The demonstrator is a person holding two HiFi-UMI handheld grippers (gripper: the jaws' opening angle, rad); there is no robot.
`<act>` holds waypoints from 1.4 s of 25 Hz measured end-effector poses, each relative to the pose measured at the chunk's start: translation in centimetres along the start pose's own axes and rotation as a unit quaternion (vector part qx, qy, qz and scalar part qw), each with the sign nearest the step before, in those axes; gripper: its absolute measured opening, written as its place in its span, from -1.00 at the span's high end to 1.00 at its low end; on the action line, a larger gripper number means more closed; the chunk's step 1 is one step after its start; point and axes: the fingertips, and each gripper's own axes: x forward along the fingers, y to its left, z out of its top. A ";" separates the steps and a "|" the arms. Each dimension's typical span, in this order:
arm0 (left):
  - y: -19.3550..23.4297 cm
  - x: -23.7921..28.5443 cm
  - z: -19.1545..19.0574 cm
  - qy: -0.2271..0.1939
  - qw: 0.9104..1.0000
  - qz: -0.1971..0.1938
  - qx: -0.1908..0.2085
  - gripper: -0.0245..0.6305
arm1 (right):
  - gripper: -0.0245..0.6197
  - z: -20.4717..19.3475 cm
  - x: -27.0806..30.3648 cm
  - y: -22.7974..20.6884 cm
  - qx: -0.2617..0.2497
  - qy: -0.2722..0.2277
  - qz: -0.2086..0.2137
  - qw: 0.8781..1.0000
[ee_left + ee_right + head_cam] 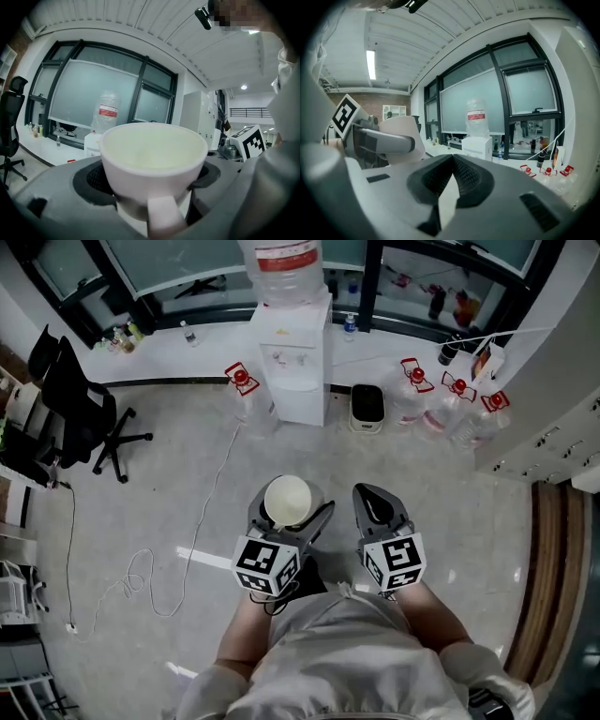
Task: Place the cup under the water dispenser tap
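A white cup with a handle sits upright between the jaws of my left gripper, which is shut on it; it fills the left gripper view, handle toward the camera. My right gripper is held beside it, shut with nothing in it, its tips meeting in the right gripper view. The white water dispenser with a bottle on top stands against the far window wall, well ahead of both grippers. It also shows small behind the cup and ahead in the right gripper view.
A black office chair stands at the left. Several water jugs with red caps and a black box sit on the floor right of the dispenser. A white cable trails over the floor. Grey lockers line the right.
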 end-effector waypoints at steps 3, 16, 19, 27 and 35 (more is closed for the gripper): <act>3.8 1.2 1.0 0.004 1.000 -0.008 -0.005 -0.46 | 0.84 1.2 4.0 0.3 0.004 0.004 -0.005 1.000; 20.8 5.1 3.3 0.038 0.998 -0.042 -0.014 -0.46 | 0.84 3.9 20.6 3.7 0.029 0.029 -0.035 0.999; 23.6 6.3 2.6 0.051 0.998 -0.043 -0.022 -0.46 | 0.84 3.7 23.2 3.9 0.040 0.038 -0.038 0.998; 27.3 11.7 -0.4 0.091 0.995 -0.039 -0.025 -0.46 | 0.84 1.5 27.3 0.2 0.066 0.072 -0.052 0.994; 29.5 19.9 -1.9 0.133 0.991 -0.033 -0.006 -0.46 | 0.84 0.7 32.8 -6.6 0.093 0.080 -0.047 0.991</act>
